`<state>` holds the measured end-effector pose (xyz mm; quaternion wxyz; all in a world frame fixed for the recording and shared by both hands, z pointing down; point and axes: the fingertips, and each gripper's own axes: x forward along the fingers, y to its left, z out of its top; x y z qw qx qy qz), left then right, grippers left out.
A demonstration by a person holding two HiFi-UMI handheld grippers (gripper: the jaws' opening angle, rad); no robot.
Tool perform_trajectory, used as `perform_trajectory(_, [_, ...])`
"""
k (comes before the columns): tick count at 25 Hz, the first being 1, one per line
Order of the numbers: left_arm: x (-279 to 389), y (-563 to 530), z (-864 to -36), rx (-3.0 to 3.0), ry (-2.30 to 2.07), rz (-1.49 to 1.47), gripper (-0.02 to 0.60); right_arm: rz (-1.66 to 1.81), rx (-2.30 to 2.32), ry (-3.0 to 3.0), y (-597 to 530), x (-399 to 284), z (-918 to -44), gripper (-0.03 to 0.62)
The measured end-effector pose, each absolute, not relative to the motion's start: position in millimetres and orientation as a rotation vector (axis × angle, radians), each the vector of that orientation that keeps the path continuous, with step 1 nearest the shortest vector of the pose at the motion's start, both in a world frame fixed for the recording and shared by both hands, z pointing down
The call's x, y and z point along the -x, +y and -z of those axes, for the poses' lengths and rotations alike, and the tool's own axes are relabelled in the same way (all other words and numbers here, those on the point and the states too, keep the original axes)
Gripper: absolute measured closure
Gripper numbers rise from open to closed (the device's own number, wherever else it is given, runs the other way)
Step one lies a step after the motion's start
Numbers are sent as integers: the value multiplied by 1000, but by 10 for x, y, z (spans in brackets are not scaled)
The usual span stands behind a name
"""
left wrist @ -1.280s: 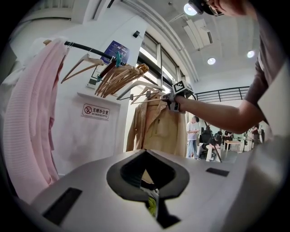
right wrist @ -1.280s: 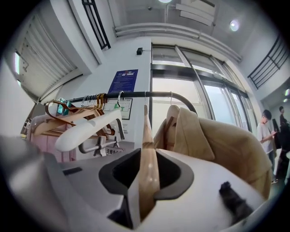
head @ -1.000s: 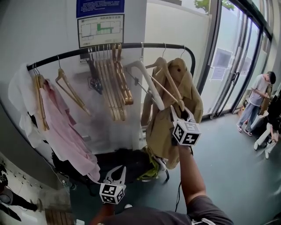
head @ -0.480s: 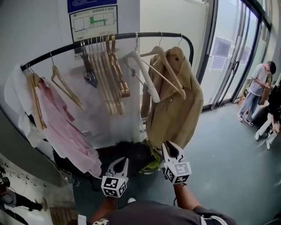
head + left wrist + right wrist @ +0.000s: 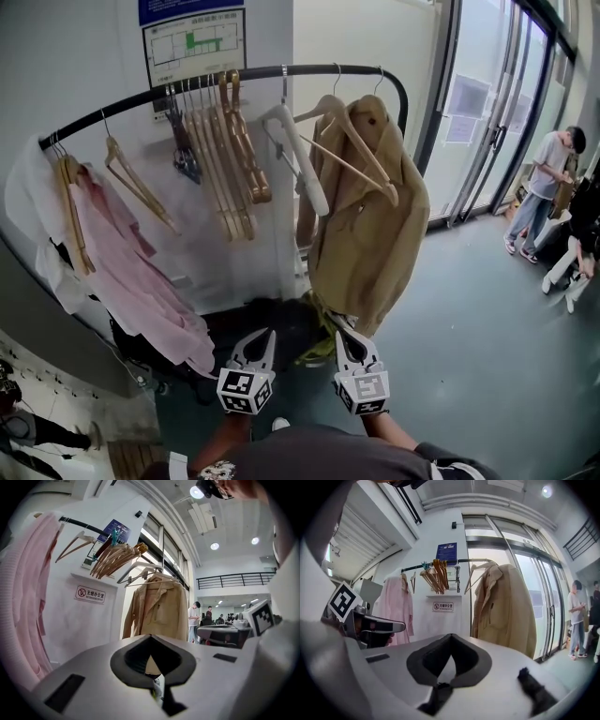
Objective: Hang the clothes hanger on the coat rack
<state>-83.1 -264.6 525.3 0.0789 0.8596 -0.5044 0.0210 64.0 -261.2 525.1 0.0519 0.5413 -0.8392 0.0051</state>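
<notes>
cut off: blue poster (image 5: pixel 192 9) — top edge | too small: wall sign (image 5: pixel 90 594) print; chart (image 5: pixel 192 56) text

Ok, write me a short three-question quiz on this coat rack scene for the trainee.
1. In the head view, which gripper is nearer the pink garment?
2. In the head view, what hangs at the right end of the coat rack? A: pink garment. B: beige coat. C: white hanger.
3. True or false: the right gripper is shut on a wooden hanger.

Key
1. The left gripper.
2. B.
3. False: its jaws are shut with nothing between them.
</notes>
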Motion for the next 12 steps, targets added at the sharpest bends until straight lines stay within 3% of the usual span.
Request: perform_trajectory(12, [767,-2638,-5169,-2593,-1522,-46,580,-26,-1675,-2529,-2626,-658,-5223,580])
